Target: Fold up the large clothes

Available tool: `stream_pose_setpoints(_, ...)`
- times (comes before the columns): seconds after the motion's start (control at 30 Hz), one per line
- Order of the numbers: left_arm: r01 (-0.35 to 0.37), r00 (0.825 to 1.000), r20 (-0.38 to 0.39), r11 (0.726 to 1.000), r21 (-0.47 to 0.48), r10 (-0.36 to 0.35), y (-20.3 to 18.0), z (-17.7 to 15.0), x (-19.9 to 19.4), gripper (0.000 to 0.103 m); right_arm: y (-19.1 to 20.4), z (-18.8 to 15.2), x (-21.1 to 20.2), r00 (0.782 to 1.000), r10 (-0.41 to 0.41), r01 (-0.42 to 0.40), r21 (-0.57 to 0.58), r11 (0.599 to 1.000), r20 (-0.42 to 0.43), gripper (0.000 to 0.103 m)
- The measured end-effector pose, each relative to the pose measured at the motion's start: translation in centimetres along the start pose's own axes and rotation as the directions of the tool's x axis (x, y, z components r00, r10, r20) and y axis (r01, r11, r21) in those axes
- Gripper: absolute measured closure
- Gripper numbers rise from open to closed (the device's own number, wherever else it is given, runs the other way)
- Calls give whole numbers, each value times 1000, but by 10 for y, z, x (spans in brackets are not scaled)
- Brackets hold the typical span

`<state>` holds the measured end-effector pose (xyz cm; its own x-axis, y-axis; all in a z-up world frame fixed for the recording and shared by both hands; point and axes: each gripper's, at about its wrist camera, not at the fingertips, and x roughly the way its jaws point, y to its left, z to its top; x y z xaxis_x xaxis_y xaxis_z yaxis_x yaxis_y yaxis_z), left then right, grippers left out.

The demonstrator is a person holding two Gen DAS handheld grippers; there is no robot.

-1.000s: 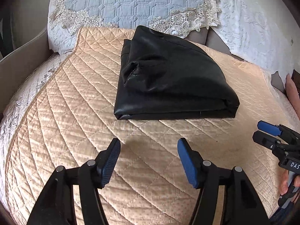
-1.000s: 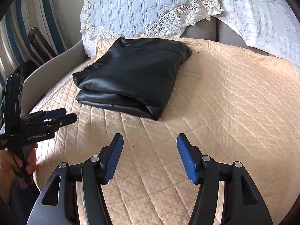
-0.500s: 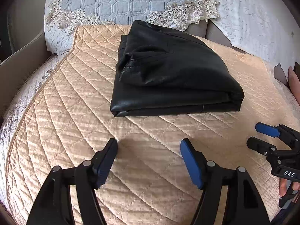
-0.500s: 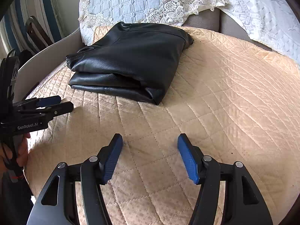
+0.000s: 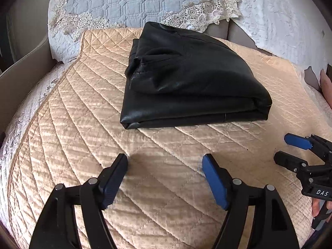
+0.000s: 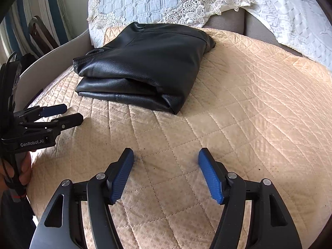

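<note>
Sitting folded near the back edge of the tan quilt [image 5: 87,124], the black jacket [image 5: 193,87] looks pretty neat. Left gripper [image 5: 165,178] and right gripper [image 6: 166,170] hover near the front edge, fingers spreading wider with nothing between them.

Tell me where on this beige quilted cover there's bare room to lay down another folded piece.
The widest bare patch of the beige quilted cover lies right of the folded black garment, toward the white lace throw. The strip left of the garment is narrower. The near edge is crowded by both tongs.
</note>
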<state>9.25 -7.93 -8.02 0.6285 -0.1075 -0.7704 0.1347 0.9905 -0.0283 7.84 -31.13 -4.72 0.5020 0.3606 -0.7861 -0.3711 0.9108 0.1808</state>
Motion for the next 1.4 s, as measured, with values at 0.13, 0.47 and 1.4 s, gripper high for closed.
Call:
stream_pose_setpoints(0.13,-3,1000,-2,1000,1,3,2,1,2,25,1,0,1,1000,0,0,0,1000,0,36)
stream_pose_setpoints(0.47,-4,1000,-2,1000,3,4,3,1,2,25,2,-1,2,1000,2,-2,2,1000,-1,34)
stream_pose_setpoints(1.4,-9,1000,-4,1000,3,9,6,0,4,22,3,-3,3,1000,1,-1,4,1000,-1,32)
